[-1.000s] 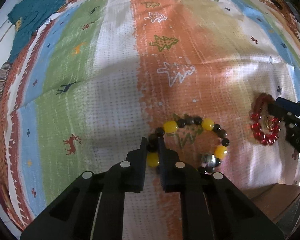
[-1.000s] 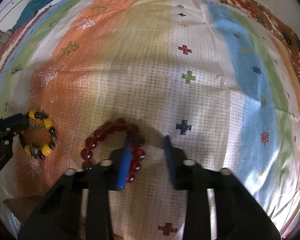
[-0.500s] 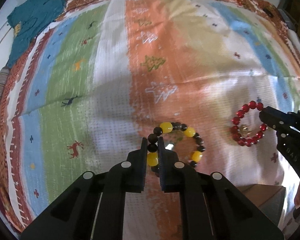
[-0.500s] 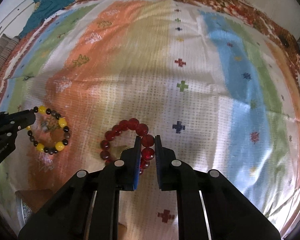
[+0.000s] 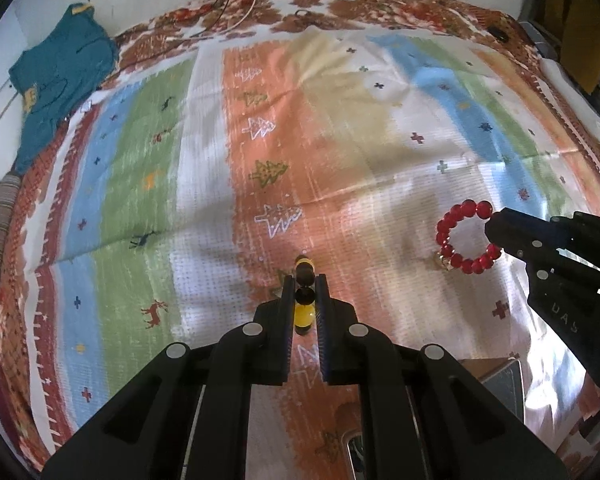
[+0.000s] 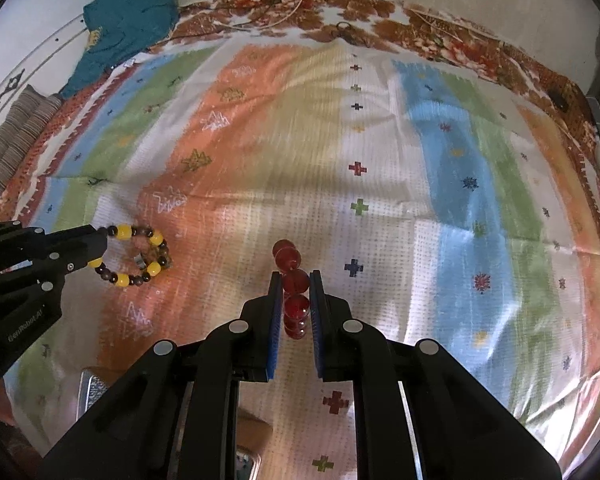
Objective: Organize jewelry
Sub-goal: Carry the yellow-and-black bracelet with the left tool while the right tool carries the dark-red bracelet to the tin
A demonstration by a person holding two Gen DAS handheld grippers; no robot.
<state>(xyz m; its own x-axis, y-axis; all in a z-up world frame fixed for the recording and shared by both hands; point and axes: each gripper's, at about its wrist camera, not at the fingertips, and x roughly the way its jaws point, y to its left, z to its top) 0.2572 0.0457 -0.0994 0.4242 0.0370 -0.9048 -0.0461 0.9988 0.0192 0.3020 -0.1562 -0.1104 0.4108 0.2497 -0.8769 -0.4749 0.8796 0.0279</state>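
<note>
My left gripper (image 5: 304,280) is shut on a bracelet of yellow and dark beads (image 5: 303,303) and holds it edge-on above the striped cloth. The same bracelet (image 6: 140,256) shows as a ring in the right wrist view, hanging from the left gripper (image 6: 100,244). My right gripper (image 6: 294,278) is shut on a red bead bracelet (image 6: 294,280), also lifted and edge-on. In the left wrist view the red bracelet (image 5: 460,240) hangs as a ring from the right gripper (image 5: 494,228).
A striped cloth (image 5: 204,184) with tree and deer motifs covers the surface. A teal garment (image 5: 60,76) lies at the far left. A brown box (image 5: 496,376) with a metal rim sits at the near edge, also in the right wrist view (image 6: 96,392). Cables (image 5: 236,4) lie at the back.
The right gripper closed on the red bracelet. Both grippers have lifted their bracelets off the cloth and pulled back, so more of the cloth shows.
</note>
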